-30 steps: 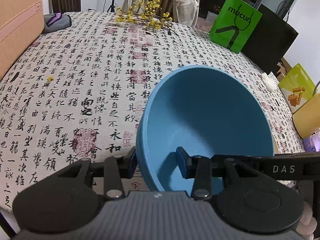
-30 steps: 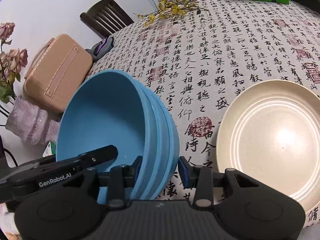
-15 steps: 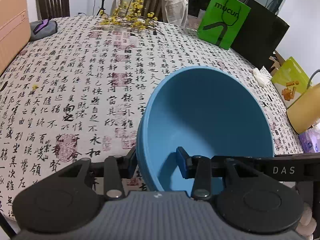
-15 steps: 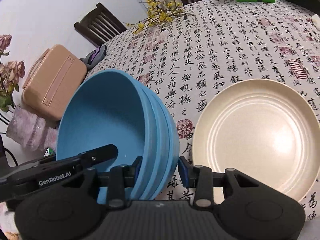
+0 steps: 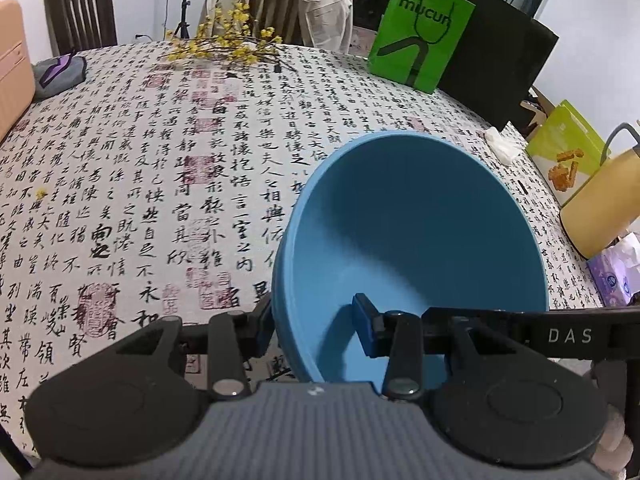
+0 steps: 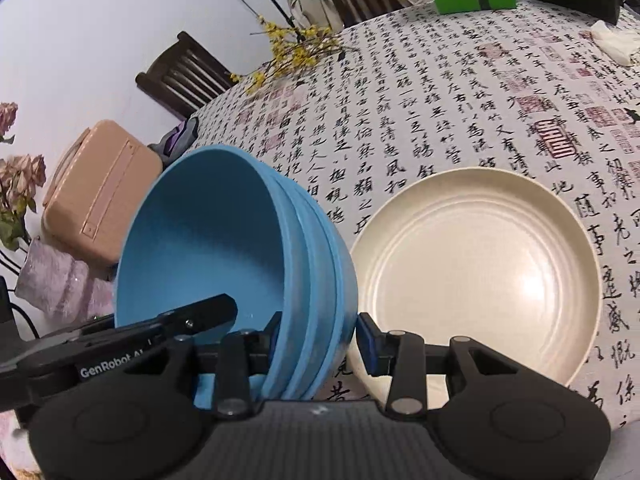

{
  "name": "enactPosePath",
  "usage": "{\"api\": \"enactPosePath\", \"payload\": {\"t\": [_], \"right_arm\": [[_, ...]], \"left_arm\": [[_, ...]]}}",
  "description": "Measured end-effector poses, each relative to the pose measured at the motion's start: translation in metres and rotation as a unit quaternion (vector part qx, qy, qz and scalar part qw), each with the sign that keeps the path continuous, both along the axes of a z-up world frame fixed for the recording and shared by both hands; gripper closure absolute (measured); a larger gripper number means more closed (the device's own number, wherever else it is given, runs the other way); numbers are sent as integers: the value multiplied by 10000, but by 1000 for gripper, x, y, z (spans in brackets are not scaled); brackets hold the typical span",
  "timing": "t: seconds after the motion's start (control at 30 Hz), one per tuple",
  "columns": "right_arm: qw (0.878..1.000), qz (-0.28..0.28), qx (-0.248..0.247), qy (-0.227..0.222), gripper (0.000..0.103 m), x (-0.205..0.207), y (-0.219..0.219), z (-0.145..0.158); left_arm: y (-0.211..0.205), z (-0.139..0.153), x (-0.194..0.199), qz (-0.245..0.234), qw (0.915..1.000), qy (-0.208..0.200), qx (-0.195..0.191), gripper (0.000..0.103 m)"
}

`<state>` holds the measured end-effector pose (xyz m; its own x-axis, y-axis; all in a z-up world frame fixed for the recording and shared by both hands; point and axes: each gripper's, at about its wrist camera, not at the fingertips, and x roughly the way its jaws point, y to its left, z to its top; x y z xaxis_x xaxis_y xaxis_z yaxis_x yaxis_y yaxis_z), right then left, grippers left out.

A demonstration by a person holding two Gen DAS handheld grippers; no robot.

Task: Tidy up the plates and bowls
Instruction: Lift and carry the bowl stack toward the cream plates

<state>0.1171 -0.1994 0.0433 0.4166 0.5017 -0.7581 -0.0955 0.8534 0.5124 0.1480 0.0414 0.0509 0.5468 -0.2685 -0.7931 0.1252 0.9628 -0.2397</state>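
The nested blue bowls [image 6: 240, 256] are clamped at opposite rims by the left gripper [image 5: 316, 326] and right gripper [image 6: 318, 338]. Placing them remains; the cream plate [image 6: 476, 272] waits at right.

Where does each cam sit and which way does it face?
Left wrist: on the left gripper, angled down across the table toward the green bag; own fingers clamp the bowl stack's rim, right gripper's finger crosses.
Right wrist: on the right gripper, angled down toward the cream plate; own fingers clamp the rim.
Shared: blue bowl stack, yellow flowers.
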Motion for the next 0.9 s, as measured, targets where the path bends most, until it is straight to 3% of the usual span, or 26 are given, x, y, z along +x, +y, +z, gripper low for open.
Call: {"api": "enactPosePath", "payload": {"t": [0.9], "right_arm": [[9980,-615,81,143,65,-3,-79,-17]], "left_arm": [[-79,-12,21,-617,9979,152,89,62]]}}
